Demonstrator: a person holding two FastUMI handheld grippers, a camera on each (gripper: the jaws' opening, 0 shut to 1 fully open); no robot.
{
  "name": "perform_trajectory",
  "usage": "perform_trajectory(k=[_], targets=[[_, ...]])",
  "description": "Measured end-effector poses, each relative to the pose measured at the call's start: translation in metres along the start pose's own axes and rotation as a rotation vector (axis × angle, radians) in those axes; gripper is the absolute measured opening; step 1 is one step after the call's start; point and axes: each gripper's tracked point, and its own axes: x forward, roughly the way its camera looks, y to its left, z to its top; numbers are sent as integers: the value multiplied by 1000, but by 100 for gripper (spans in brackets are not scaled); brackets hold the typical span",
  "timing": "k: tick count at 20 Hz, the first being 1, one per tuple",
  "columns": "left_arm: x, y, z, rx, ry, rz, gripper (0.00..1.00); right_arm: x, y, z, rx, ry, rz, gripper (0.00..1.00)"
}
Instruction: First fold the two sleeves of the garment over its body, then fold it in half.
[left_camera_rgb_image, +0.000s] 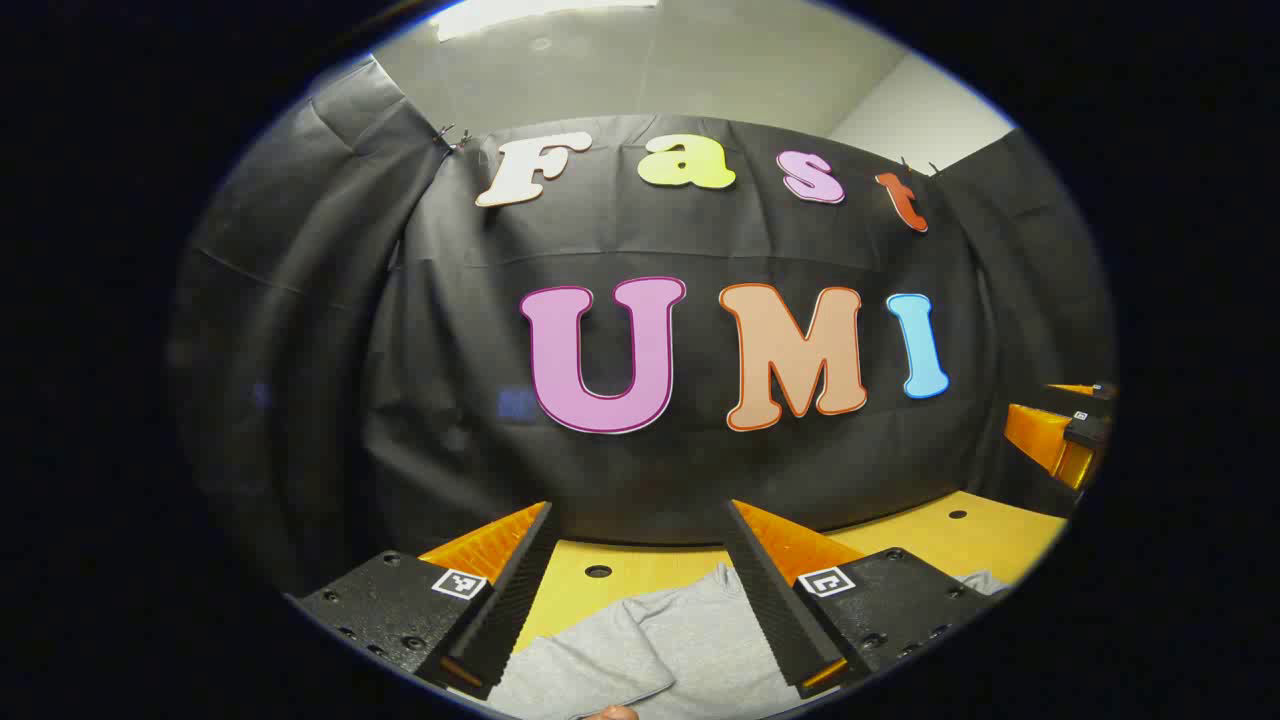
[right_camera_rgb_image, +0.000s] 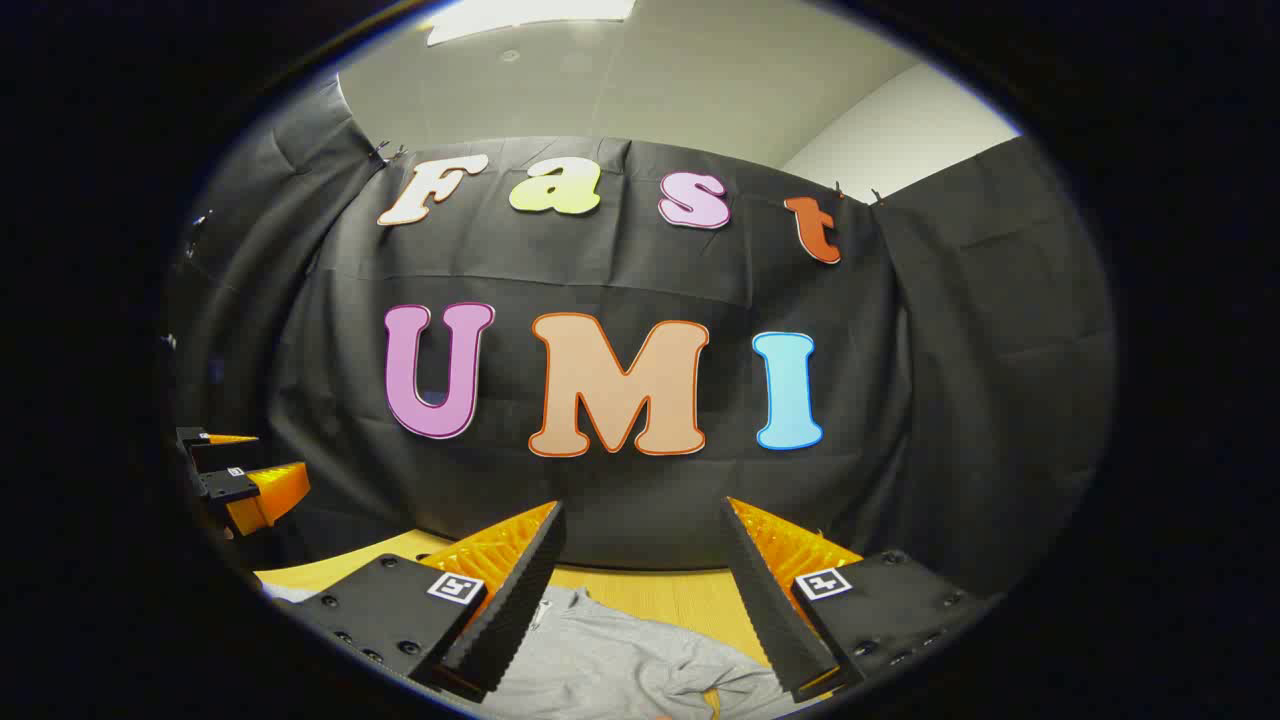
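Both grippers (left_camera_rgb_image: 640, 590) (right_camera_rgb_image: 640, 600) above grey garment (left_camera_rgb_image: 640, 650)

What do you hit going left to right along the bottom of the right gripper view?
Other gripper at the far left edge → own left finger → grey garment on the yellow table → own right finger.

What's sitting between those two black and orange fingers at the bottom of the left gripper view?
In the left gripper view, the left gripper stands open, and between its fingers lie the grey garment and, farther off, a bare strip of the yellow table.
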Motion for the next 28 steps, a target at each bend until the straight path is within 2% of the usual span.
perform_trajectory(k=[3, 4, 10, 11, 12, 14, 18, 21, 25, 28], targets=[[0, 1, 3, 1, -10, 5, 96, 2, -3, 2, 3, -5, -4, 97], [1, 1, 4, 2, -12, 7, 99, 3, -5, 1, 2, -5, -5, 97], [4, 4, -2, -7, 4, 24, 96, 5, -13, 1, -10, -5, -5, 97], [5, 3, -3, -1, 8, 30, 99, 8, -14, 1, -10, -4, -4, 97], [8, 4, -4, 4, 10, 35, 96, 10, -14, -2, -10, 3, 1, 97], [9, 2, -2, 2, 6, 32, 99, 15, -18, -2, -12, 11, -5, 97], [14, 1, -3, 8, 6, 27, 94, 22, -18, 1, -15, 1, -7, 97], [17, -1, -7, 8, 19, 22, 96, 23, -16, -3, -27, 11, 6, 97], [21, -3, -7, 13, 18, 12, 98, 26, -29, -8, -42, 34, -4, 97], [23, -3, -7, 11, 7, 2, 96, 24, -51, -15, -96, 59, -27, 97]])
